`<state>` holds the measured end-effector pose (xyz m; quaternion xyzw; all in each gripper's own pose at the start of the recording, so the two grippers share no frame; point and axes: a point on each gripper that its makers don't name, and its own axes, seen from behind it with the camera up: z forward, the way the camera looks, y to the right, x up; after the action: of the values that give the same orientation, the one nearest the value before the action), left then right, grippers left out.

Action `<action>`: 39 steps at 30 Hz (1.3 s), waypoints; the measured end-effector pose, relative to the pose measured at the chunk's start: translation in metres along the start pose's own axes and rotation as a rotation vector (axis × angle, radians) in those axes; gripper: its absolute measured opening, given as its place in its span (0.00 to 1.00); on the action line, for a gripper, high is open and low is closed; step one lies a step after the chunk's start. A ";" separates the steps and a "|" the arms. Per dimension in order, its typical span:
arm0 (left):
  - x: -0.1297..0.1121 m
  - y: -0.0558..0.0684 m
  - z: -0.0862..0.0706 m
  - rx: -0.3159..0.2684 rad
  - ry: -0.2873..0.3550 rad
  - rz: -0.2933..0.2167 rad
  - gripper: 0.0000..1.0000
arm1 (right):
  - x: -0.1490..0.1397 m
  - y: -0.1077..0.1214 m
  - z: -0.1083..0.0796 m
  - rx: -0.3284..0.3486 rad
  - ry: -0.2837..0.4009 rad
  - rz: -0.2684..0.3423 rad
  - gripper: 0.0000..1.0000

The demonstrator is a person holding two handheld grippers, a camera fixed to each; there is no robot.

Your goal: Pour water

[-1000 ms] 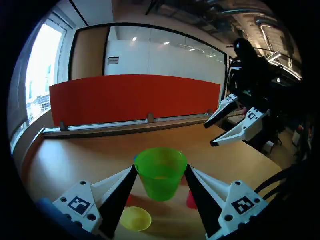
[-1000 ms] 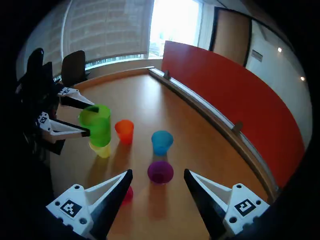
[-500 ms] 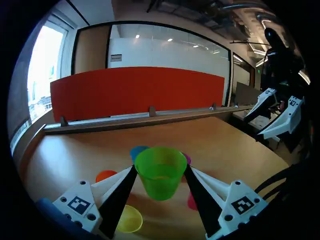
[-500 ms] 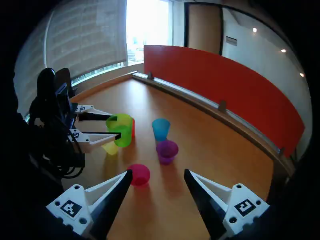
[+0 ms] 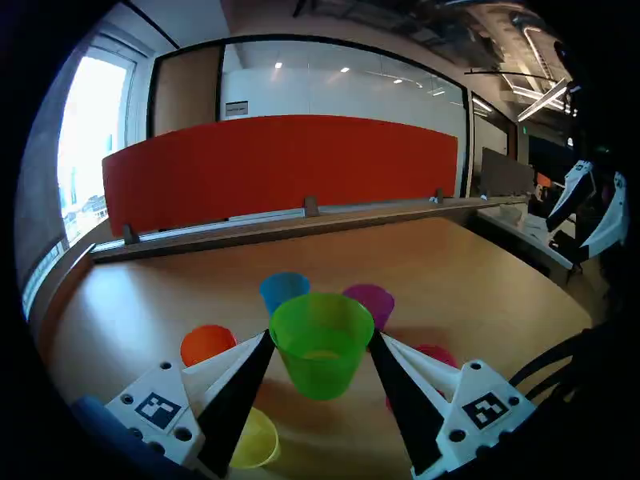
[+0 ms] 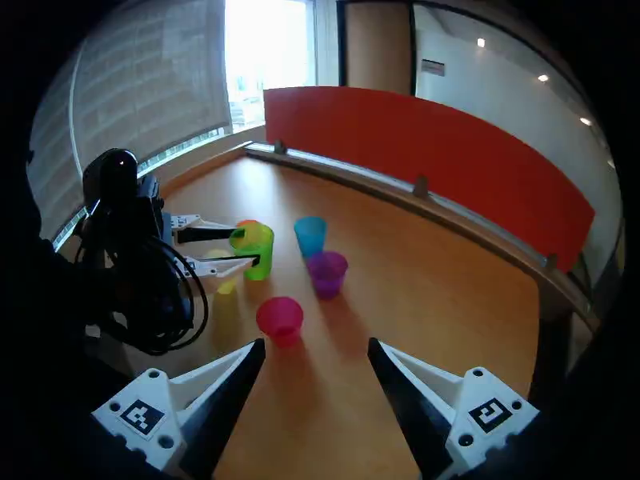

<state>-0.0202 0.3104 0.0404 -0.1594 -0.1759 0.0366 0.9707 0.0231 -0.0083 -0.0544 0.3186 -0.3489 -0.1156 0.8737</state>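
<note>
My left gripper point(image 5: 322, 352) is shut on a green cup point(image 5: 322, 352), held upright above the wooden table point(image 5: 448, 280); the same green cup point(image 6: 258, 250) shows in the right gripper view. Below it on the table stand a yellow cup point(image 5: 256, 438), an orange cup point(image 5: 205, 344), a blue cup point(image 5: 283, 290), a purple cup point(image 5: 369, 302) and a pink cup point(image 5: 434, 356). My right gripper point(image 6: 316, 376) is open and empty, raised well back from the pink cup point(image 6: 280, 318). It also appears at the far right of the left gripper view as the right gripper point(image 5: 592, 216).
A red partition point(image 5: 280, 164) runs along the table's far edge with a metal rail point(image 5: 304, 224). The blue cup point(image 6: 310, 235) and purple cup point(image 6: 328, 273) stand beside each other. A window point(image 6: 264, 60) lies behind. Bare tabletop point(image 6: 432, 320) spreads to the right.
My right gripper has pulled back and away from the cups, so they look smaller and farther. The left gripper still holds the green cup, and more cups show beneath it.
</note>
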 end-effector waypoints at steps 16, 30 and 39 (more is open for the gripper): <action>-0.030 0.000 0.016 0.016 -0.094 0.010 0.86 | -0.016 -0.005 -0.018 -0.018 0.001 0.031 1.00; -0.047 -0.001 0.023 0.023 -0.173 0.013 0.86 | -0.022 -0.004 -0.024 -0.025 0.005 0.042 1.00; -0.058 -0.002 0.030 0.023 -0.229 0.013 0.86 | -0.022 -0.003 -0.026 -0.028 0.010 0.047 1.00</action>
<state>-0.0849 0.3101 0.0491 -0.1444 -0.2841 0.0628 0.9458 0.0249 0.0110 -0.0818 0.2987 -0.3503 -0.0980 0.8823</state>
